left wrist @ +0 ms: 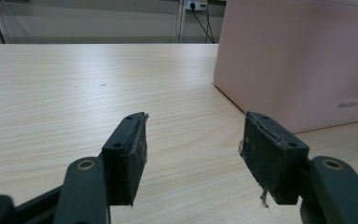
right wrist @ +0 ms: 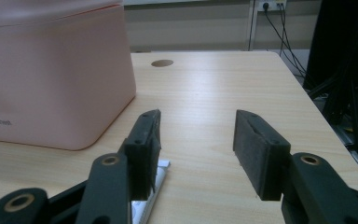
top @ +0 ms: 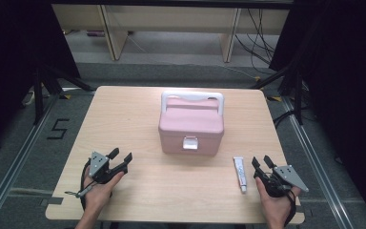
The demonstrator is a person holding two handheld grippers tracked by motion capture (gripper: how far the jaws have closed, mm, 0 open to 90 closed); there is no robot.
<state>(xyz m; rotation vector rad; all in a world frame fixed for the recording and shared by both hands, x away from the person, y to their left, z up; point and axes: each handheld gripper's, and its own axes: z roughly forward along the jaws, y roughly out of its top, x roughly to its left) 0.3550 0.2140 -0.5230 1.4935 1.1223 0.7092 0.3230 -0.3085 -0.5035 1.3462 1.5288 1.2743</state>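
Hand-held gripper [top: 120,158] left open-jawed, closed pink box [top: 191,125] mid-table, tube [top: 240,173] beside

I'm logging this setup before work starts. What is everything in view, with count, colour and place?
Table: one, light wood, centre of the floor.
Box: one, pink with white handle and silver latch, shut, middle of the table.
Tube: one, white, lying flat near the right front edge.
Left hand-held gripper: one, black, open, front left, holding nothing.
Right hand-held gripper: one, black, open, front right, beside the tube.
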